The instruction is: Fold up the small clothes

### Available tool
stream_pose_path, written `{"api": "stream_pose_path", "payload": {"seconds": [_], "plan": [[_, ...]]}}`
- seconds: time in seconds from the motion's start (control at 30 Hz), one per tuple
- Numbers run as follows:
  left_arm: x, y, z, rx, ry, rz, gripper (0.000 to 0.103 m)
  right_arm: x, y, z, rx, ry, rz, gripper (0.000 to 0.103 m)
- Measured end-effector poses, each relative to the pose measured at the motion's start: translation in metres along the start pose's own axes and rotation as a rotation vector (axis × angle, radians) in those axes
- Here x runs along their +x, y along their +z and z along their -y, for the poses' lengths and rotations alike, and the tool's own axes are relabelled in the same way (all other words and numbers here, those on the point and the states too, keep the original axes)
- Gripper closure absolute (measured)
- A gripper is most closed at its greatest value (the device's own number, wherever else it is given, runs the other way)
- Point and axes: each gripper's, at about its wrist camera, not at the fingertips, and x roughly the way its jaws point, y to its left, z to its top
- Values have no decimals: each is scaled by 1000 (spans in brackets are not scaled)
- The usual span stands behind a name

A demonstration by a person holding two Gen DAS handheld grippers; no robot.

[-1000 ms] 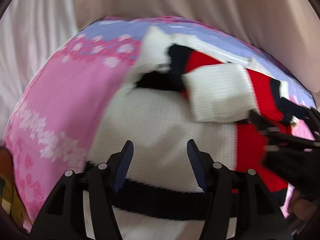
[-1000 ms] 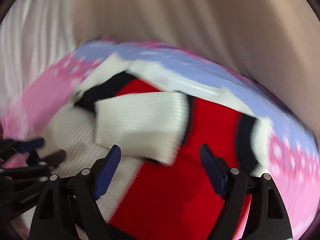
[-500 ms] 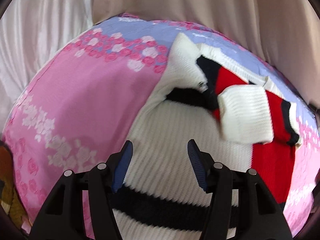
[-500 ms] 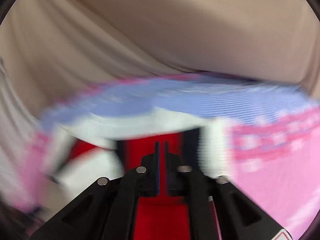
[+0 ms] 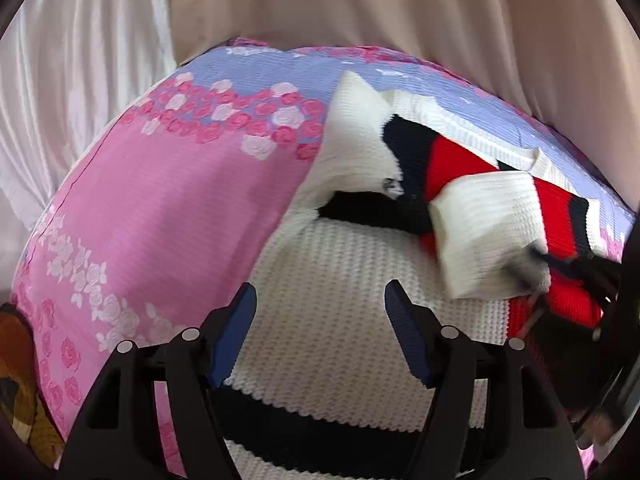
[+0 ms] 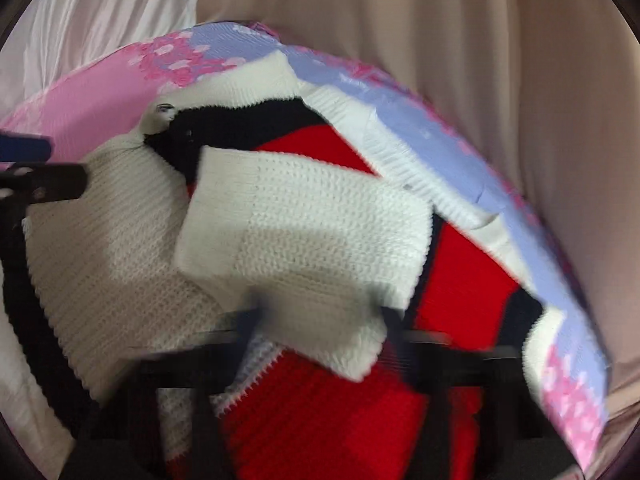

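Observation:
A small knit sweater in white, red and black lies on a pink and lilac flowered cloth. Its white sleeve is folded across the red part. My left gripper is open and empty, just above the white body near the black hem stripe. In the right wrist view the sweater fills the frame, with the white sleeve on top. My right gripper is motion-blurred at the sleeve's near edge, its fingers spread wide on either side of the edge. It shows blurred at the right edge of the left wrist view.
The flowered cloth covers a table. Beige curtain hangs behind it and white satin drape at the left. A brown patterned object shows at the lower left edge.
My right gripper was shut half a second ago and is now spread wide, back at the folded sleeve's edge. The left gripper has stayed open over the white body, and its view shifted slightly.

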Motion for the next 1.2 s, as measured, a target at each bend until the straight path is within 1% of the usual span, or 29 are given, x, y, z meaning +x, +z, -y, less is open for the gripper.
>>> {"api": "stream_pose_path", "payload": {"seconds": [0.03,0.1,0.13,0.17,0.2,0.23,0.27,0.3,0.33,0.37,0.4,0.5,0.53,0.63,0.67,0.7,0.73,0.77,0.8,0.83,0.9,0.93,0.97,1.0,1.03,1.07,1.1,1.17,1.2], "plan": [[0,1,-2,-3,2,2,39,-9,1,24,140,32,41,103],[0,4,-5,-7,6,10,39,-29,1,71,365,52,110,103],[1,6,-6,-8,3,11,39,-43,-6,105,511,59,154,103],[3,9,-6,-10,-2,11,39,-53,-14,129,605,53,183,103],[5,11,-5,-11,-5,10,38,-62,-22,146,656,36,209,103],[8,14,-3,-14,-9,8,39,-69,-26,153,627,-23,205,102],[9,17,-1,-18,-14,9,39,-71,-25,148,537,-91,176,90],[9,19,2,-21,-20,11,38,-69,-23,137,435,-134,141,82],[10,21,5,-22,-24,14,38,-67,-22,121,323,-145,115,73],[10,22,8,-21,-26,16,38,-66,-21,105,238,-134,108,52],[11,23,10,-21,-28,17,38,-65,-20,82,140,-111,118,37],[14,22,13,-27,-25,5,38,-57,-18,38,-47,-72,120,34],[14,21,14,-25,-21,1,38,-51,-19,22,-118,-65,109,34],[12,19,12,-14,-9,3,37,-29,-23,-15,-259,-55,80,34],[12,18,10,-14,-6,3,35,-23,-22,-21,-290,-57,71,34],[12,18,8,-16,-3,2,35,-16,-22,-24,-309,-64,65,38],[13,17,6,-18,1,0,35,-9,-22,-25,-301,-42,50,45],[14,17,4,-22,3,-1,35,-6,-20,-21,-267,-2,37,74],[15,17,3,-25,6,-2,35,-3,-14,-13,-182,49,29,94],[17,17,1,-30,9,-4,35,-5,-10,-2,-111,72,33,97],[21,19,-2,-42,10,-8,35,-14,-2,31,75,126,67,98],[24,21,-3,-52,8,-13,35,-23,-1,58,217,159,93,98],[26,22,-4,-59,4,-16,35,-25,0,74,303,181,109,98],[28,24,-3,-63,1,-16,35,-30,-4,93,408,198,131,98],[29,27,-2,-61,3,-13,35,-39,-14,121,546,197,161,98],[30,28,0,-58,4,-8,35,-45,-23,137,619,187,176,99],[31,31,3,-52,1,-4,35,-51,-38,159,722,149,186,101],[33,33,8,-43,-3,-2,35,-54,-64,183,811,21,149,103],[35,34,12,-35,-9,-4,34,-51,-76,189,816,-73,100,101]]}}
